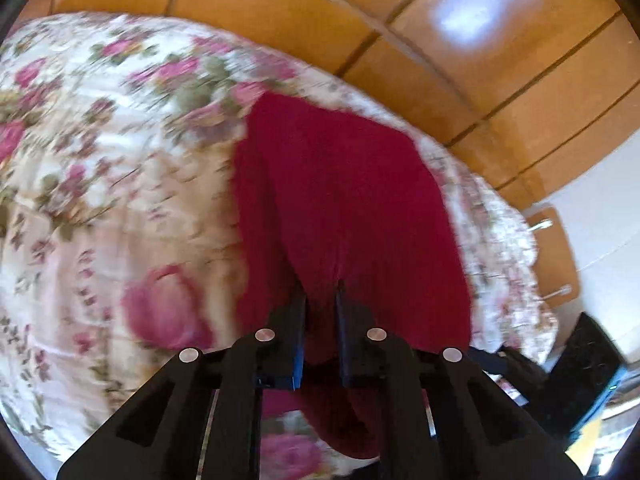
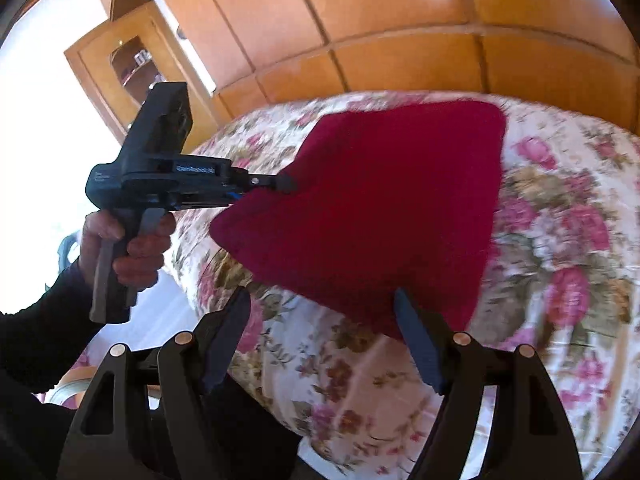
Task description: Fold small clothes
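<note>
A dark red knitted garment (image 1: 344, 184) lies on the floral bedspread (image 1: 100, 168), one side lifted. My left gripper (image 1: 320, 286) is shut on a fold of the red cloth, which fills the narrow gap between its fingers. From the right wrist view, the left gripper (image 2: 286, 182) pinches the left edge of the red garment (image 2: 392, 200) and pulls it into a peak. My right gripper (image 2: 320, 294) stands open at the garment's near edge, its fingers apart with nothing gripped between them.
Orange wooden panels (image 2: 400, 20) rise behind the bed. A wooden cabinet with a glass door (image 2: 132, 64) stands at the left. A hand in a dark sleeve (image 2: 128, 248) holds the left gripper's handle. A wooden drawer unit (image 1: 556, 256) is beside the bed.
</note>
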The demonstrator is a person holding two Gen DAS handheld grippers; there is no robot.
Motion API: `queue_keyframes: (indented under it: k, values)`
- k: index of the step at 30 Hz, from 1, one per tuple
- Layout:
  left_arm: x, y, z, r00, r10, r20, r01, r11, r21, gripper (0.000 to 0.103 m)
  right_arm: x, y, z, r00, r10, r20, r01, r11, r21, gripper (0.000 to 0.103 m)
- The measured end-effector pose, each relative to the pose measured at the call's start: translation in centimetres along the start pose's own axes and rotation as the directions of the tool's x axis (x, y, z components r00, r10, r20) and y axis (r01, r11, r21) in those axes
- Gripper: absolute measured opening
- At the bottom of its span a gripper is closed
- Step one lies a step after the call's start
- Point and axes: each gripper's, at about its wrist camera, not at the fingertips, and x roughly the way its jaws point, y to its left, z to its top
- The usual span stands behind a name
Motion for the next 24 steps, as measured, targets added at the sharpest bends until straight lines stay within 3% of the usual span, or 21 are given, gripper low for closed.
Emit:
queue_keyframes:
  k: [1, 3, 6, 8, 13, 16, 18, 22, 24]
  values:
    - [0.6, 0.7, -0.3, 1.0, 0.027, -0.007, -0.027, 1.0, 0.003, 0.012, 0.8, 0.0, -0.2, 1.0, 0.004, -0.014, -0.004, 1.0, 0.008, 0.073]
    - [1.1, 1.7, -0.8, 1.0, 0.011, -0.01, -0.011, 1.0, -0.017, 0.013, 3.0, -0.2, -0.6, 0.998, 0.023, -0.063, -0.022, 0.999, 0.025, 0.073]
    - [0.1, 2.6, -0.6, 0.999, -0.039, 0.017, 0.04, 0.993, -0.109, 0.017, 4.5, 0.2, -1.3, 0.996, -0.055, -0.072, 0.054, 0.998, -0.012, 0.073]
    - [-1.6, 1.8, -0.4, 0.996, 0.024, 0.08, -0.016, 0.996, -0.092, 0.024, 4.0, 0.3, -1.0, 0.997, -0.043, -0.067, 0.043, 0.999, -0.001, 0.073]
    - [-4.2, -3.3, -0.1, 0.978, -0.011, 0.206, 0.007, 1.0, 0.023, 0.024, 3.2, 0.2, -1.2, 0.998, -0.031, -0.063, 0.031, 1.0, -0.004, 0.073]
    - [-3.2, -6.0, -0.4, 0.963, 0.056, 0.262, -0.087, 0.991, 0.106, 0.024, 1.8, 0.2, -1.2, 0.998, -0.004, -0.061, 0.003, 1.0, -0.014, 0.073]
    - [-2.0, -6.9, -0.2, 0.961, 0.103, 0.258, -0.14, 0.981, 0.131, 0.024, -0.3, -0.1, -0.9, 0.999, 0.008, -0.038, -0.008, 1.0, -0.004, 0.073]
    - [0.4, -7.1, -0.3, 0.949, 0.181, 0.258, -0.226, 0.961, 0.157, 0.024, -4.3, -2.5, 1.2, 0.997, -0.053, 0.057, 0.048, 0.996, 0.079, 0.073]
    - [1.2, -6.7, -0.5, 0.95, 0.192, 0.246, -0.234, 0.96, 0.153, 0.024, -5.0, -3.5, 2.8, 0.991, -0.095, 0.095, 0.084, 0.989, 0.119, 0.074]
